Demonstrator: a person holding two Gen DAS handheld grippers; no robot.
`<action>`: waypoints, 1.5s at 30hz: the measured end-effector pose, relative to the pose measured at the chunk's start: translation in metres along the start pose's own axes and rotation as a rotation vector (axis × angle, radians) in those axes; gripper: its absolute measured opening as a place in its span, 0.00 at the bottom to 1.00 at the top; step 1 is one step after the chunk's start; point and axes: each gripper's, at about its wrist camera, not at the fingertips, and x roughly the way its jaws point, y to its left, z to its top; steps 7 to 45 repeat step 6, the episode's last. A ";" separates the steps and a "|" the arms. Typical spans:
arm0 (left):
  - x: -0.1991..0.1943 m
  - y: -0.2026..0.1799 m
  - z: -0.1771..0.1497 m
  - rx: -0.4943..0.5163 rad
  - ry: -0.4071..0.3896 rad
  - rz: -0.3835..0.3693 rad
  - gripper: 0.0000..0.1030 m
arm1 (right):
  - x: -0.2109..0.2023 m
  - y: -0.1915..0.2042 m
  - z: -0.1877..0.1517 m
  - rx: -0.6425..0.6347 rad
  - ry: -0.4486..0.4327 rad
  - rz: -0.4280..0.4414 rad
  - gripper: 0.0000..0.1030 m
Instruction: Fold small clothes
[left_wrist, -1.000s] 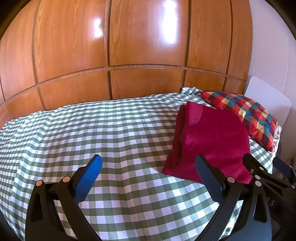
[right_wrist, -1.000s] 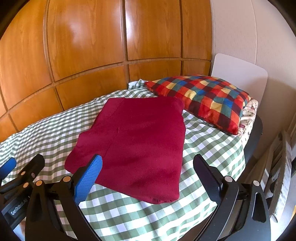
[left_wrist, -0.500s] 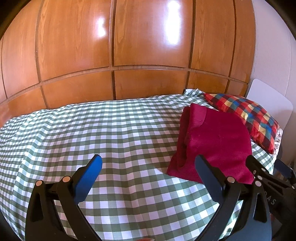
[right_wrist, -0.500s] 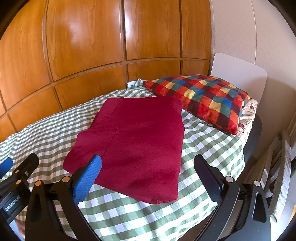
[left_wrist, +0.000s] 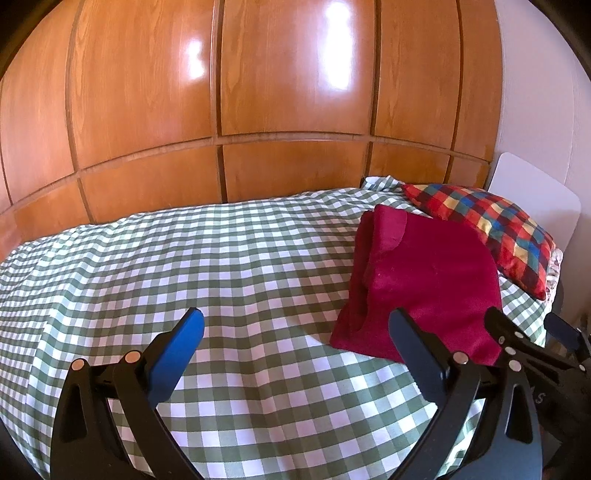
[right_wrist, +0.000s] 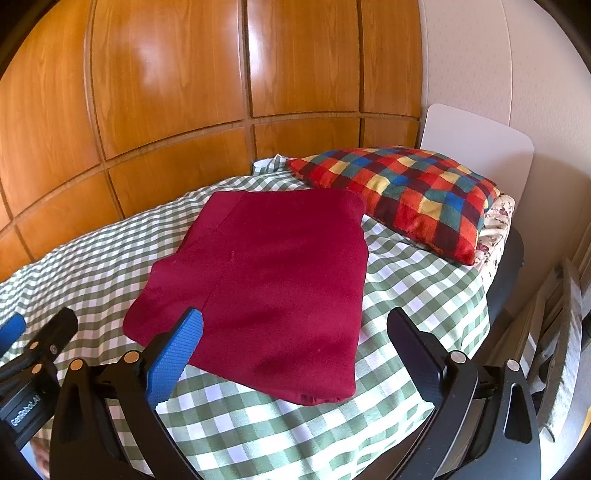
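Note:
A dark red garment (right_wrist: 266, 273) lies folded flat on the green-and-white checked bed cover (right_wrist: 92, 266), near the bed's right end. In the left wrist view the same red garment (left_wrist: 424, 280) sits to the right of my left gripper (left_wrist: 295, 339), which is open and empty above the checked cover (left_wrist: 221, 280). My right gripper (right_wrist: 295, 339) is open too, hovering over the garment's near edge with nothing between its fingers. Each gripper shows at the edge of the other's view.
A multicoloured checked pillow (right_wrist: 406, 195) lies just beyond the garment, against a white headboard (right_wrist: 476, 147). Wooden wardrobe panels (left_wrist: 288, 92) run along the bed's far side. The bed's right edge (right_wrist: 498, 280) drops to the floor, with a rack-like object (right_wrist: 565, 332) beside it.
Both grippers have drawn back and risen slightly from the bed, so the garment looks a little farther off. The garment has not moved and both grippers stay open.

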 end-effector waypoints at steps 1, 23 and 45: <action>0.001 0.001 0.000 -0.007 0.009 0.000 0.97 | 0.000 -0.001 0.001 0.001 -0.004 -0.003 0.96; 0.007 0.007 -0.004 -0.026 0.036 0.006 0.97 | 0.002 -0.003 0.005 0.003 -0.015 -0.016 0.96; 0.007 0.007 -0.004 -0.026 0.036 0.006 0.97 | 0.002 -0.003 0.005 0.003 -0.015 -0.016 0.96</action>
